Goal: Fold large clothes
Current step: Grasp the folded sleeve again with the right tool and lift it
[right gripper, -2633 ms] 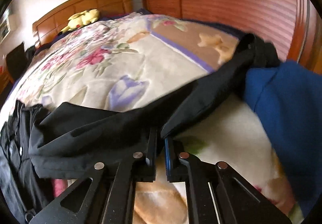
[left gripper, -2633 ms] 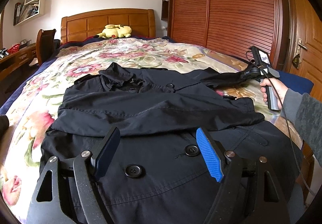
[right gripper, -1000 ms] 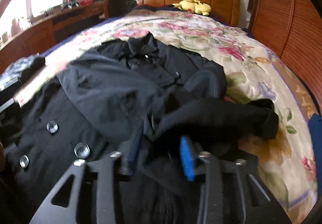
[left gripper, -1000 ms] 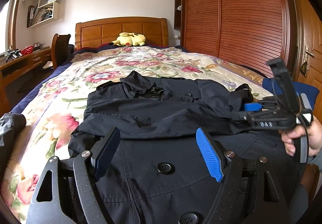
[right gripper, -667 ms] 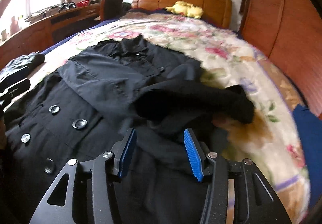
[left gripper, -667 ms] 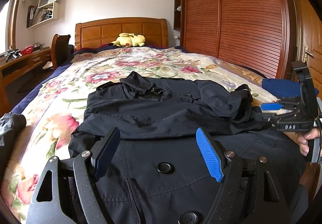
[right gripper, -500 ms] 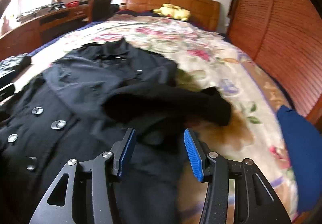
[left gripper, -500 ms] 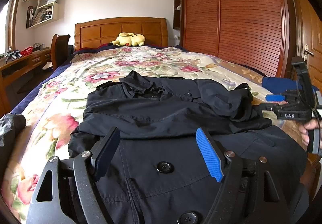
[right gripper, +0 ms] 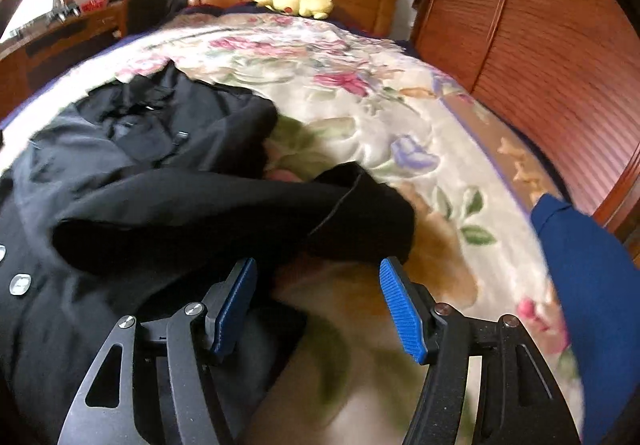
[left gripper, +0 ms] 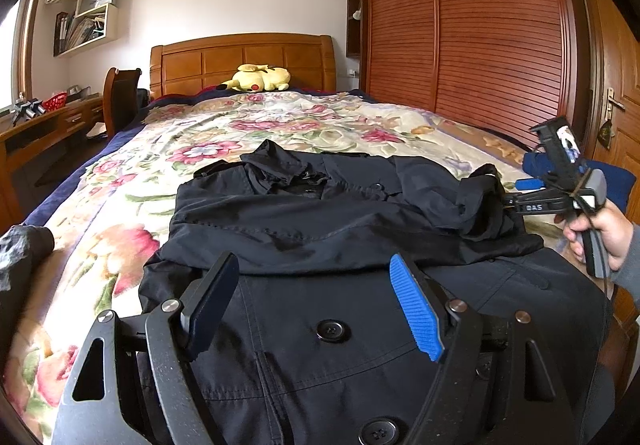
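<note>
A black buttoned coat (left gripper: pixel 320 229) lies flat on the floral bed, collar toward the headboard. One sleeve is folded across the chest, and the other sleeve (left gripper: pixel 476 201) lies bunched at the coat's right side. My left gripper (left gripper: pixel 316 305) is open and empty, hovering over the coat's lower front. My right gripper (right gripper: pixel 318 305) is open and empty, just short of the bunched sleeve's cuff (right gripper: pixel 360 217). It also shows in the left wrist view (left gripper: pixel 520 191), held at the coat's right edge.
The floral bedspread (left gripper: pixel 132 189) surrounds the coat. A yellow plush toy (left gripper: pixel 258 77) lies by the wooden headboard. A blue cloth (right gripper: pixel 592 273) sits at the bed's right edge. A wooden wardrobe (left gripper: pixel 480 25) stands right, a desk (left gripper: pixel 44 125) left. A dark garment (left gripper: pixel 20 253) lies at left.
My right gripper carried the sleeve across onto the coat, opened and let it go, then drew back to the right. My left gripper stayed open over the coat.
</note>
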The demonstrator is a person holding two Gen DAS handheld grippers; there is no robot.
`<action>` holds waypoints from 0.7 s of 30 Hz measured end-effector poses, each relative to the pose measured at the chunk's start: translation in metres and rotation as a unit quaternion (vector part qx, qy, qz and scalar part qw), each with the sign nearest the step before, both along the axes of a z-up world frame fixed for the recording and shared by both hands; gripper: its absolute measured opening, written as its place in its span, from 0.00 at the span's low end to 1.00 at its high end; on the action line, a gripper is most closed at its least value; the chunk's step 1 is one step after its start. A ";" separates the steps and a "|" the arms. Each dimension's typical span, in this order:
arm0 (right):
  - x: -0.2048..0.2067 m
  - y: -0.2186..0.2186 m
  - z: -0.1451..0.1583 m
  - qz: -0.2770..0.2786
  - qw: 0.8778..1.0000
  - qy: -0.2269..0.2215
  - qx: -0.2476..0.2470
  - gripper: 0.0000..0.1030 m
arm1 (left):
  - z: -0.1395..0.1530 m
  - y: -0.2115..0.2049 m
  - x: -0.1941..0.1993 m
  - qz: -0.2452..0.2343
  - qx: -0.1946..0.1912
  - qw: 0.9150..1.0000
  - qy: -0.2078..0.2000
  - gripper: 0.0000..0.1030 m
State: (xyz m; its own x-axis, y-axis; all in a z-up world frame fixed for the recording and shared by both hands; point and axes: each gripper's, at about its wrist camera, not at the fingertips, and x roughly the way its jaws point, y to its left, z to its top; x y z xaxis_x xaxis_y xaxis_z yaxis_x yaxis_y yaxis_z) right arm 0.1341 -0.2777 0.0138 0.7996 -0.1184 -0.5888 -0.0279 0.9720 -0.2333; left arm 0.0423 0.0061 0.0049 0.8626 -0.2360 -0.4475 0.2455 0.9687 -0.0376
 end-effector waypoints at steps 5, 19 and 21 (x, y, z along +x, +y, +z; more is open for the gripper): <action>0.030 -0.003 -0.015 -0.026 0.999 0.015 -0.039 0.64 | -0.001 0.001 0.000 0.000 0.000 1.000 -0.001 0.77; 0.042 0.010 0.001 0.008 0.997 -0.021 -0.079 0.09 | 0.001 0.004 -0.001 0.002 -0.002 1.000 -0.003 0.77; 0.032 0.015 0.016 0.008 0.996 -0.050 -0.069 0.08 | 0.001 0.006 -0.001 0.002 -0.003 1.000 -0.005 0.77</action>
